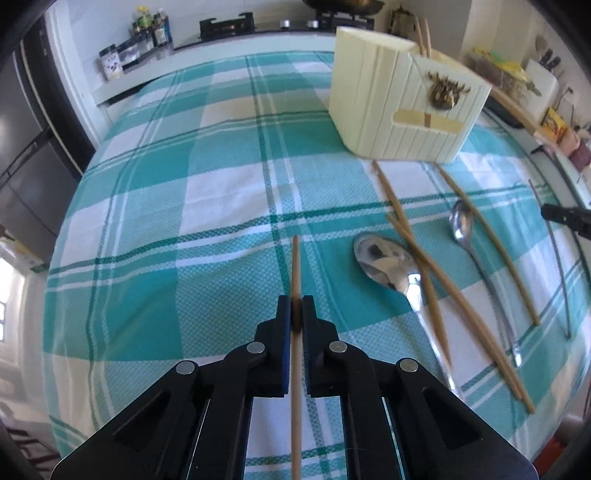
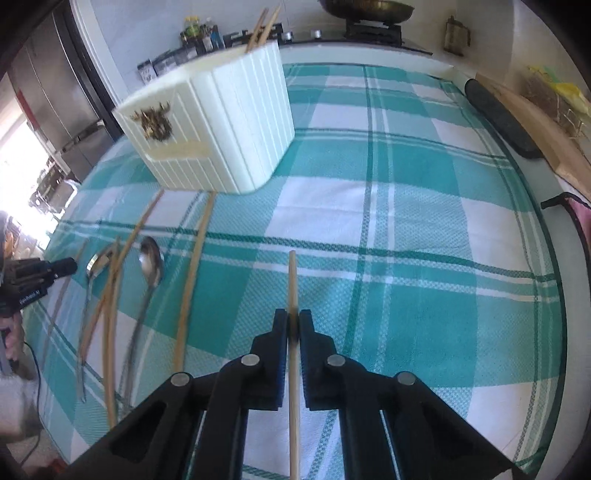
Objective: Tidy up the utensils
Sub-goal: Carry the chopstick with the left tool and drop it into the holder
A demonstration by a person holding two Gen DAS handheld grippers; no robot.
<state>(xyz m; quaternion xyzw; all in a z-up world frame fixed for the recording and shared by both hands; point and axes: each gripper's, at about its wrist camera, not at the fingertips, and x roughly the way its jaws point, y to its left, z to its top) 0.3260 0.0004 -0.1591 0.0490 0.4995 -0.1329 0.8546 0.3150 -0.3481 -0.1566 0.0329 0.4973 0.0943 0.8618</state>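
My left gripper [image 1: 296, 301] is shut on a wooden chopstick [image 1: 296, 266] that points forward above the checked cloth. My right gripper [image 2: 293, 315] is shut on another wooden chopstick [image 2: 292, 280], also pointing forward. A cream ribbed utensil holder [image 1: 399, 99] stands ahead and to the right in the left wrist view, with chopsticks [image 1: 423, 35] in it. It also shows in the right wrist view [image 2: 221, 125], ahead to the left. Loose chopsticks [image 1: 417, 251] and two metal spoons [image 1: 388, 262] lie on the cloth between the grippers.
A teal and white checked cloth [image 1: 207, 192] covers the table. A stove and bottles [image 1: 155, 29] stand on the counter behind. A dark board [image 2: 498, 118] lies at the table's far right edge. The other gripper's tip [image 1: 565, 218] shows at the right.
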